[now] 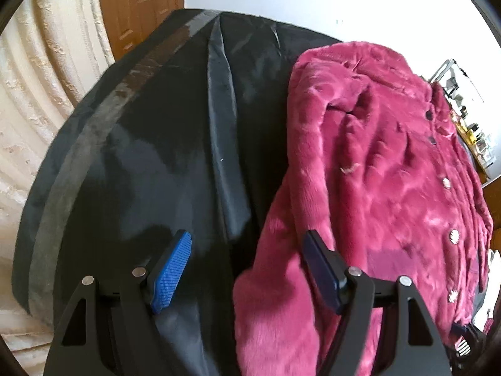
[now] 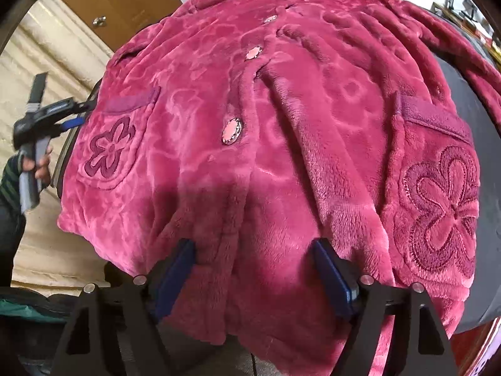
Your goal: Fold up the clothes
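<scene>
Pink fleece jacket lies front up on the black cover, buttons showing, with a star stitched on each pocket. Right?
Not quite: the pockets carry stitched flowers, not stars, as the right wrist view shows. The pink fleece jacket does lie front up on the black cover, buttons showing.

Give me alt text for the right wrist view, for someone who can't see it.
A fuzzy pink jacket lies front-up on a dark cloth-covered table, buttoned, with a flower-embroidered pocket on each side. The right gripper hangs open over its lower hem. At the left edge, a hand holds the left gripper beside the jacket.
</scene>
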The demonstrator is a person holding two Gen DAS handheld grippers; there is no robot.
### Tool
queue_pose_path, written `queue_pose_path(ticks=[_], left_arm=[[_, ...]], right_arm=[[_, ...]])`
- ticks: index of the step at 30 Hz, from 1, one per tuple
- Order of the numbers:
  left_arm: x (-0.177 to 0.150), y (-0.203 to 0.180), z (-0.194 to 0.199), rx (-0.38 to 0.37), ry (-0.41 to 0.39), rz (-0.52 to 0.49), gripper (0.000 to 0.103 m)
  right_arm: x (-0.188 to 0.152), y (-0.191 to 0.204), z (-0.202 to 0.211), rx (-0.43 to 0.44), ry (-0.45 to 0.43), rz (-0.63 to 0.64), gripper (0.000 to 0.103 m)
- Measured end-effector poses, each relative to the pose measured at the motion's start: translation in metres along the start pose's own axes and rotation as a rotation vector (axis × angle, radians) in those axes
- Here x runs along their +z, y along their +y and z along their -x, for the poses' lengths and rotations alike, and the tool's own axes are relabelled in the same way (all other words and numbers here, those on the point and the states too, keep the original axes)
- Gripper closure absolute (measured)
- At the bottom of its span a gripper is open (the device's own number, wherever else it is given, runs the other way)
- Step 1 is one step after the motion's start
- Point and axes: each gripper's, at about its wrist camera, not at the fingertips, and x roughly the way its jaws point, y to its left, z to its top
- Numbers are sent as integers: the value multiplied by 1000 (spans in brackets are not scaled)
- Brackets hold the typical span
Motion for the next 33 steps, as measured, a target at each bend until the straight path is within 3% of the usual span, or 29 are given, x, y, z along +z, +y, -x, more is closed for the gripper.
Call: queue_pose_path(ticks=[3, 11, 13, 15, 22, 26, 33], left_arm=[[3, -1, -11, -71, 28, 15, 26], [-1, -3, -18, -65, 44, -22, 26], [-4, -5, -16, -56, 56, -48, 41], [-7, -8, -15, -45, 73, -81, 93], [-6, -11, -4, 16, 68, -189, 95], [11, 9, 14, 159, -9, -215, 95], [55, 71, 46, 331, -126, -91, 95]], right_arm=[[-2, -1, 2, -2, -7, -3, 22], [-2, 2, 1, -16, -15, 1, 22], [-2, 3, 1, -17, -13, 2, 22], [-1, 4, 0, -22, -9, 6, 22], [1, 6, -1, -37, 3, 10, 21], [1, 6, -1, -40, 5, 11, 21], [0, 7, -1, -45, 6, 16, 19]])
